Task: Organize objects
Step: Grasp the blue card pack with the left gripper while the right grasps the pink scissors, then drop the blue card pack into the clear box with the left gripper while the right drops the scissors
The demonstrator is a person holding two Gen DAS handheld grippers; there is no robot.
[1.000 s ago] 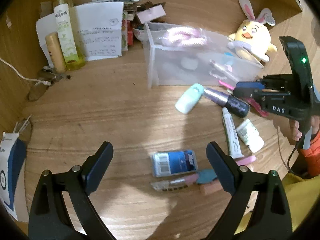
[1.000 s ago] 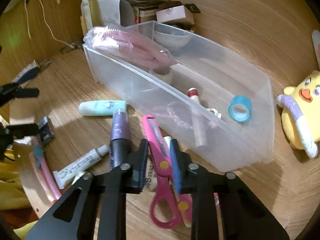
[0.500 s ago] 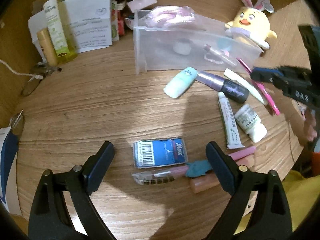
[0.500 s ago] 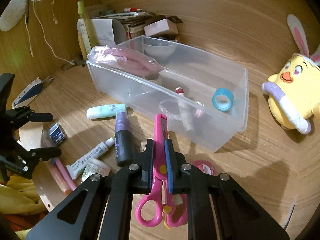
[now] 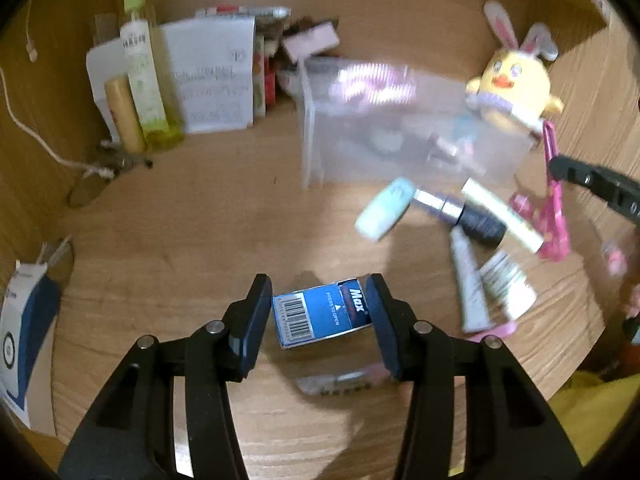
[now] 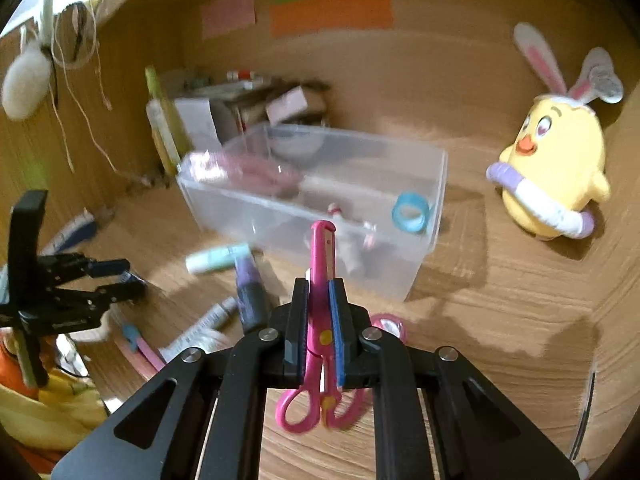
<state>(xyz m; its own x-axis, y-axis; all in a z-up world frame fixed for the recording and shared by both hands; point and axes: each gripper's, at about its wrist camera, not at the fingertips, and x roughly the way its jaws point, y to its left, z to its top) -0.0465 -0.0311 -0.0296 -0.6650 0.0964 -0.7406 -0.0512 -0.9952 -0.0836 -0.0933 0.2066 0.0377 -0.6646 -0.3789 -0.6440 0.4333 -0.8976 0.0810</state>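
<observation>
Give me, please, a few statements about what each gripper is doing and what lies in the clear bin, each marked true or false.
1. The right gripper is shut on the pink scissors. True.
2. The scissors already lie in the clear bin. False: they are held in the air in front of it.
3. The left gripper has its fingers on either side of the blue box. True.
4. The bin holds a blue tape roll. True.
5. The yellow chick sits inside the bin. False: it stands on the desk beside it.
6. The mint tube is in the left gripper. False: it lies on the desk near the bin.
</observation>
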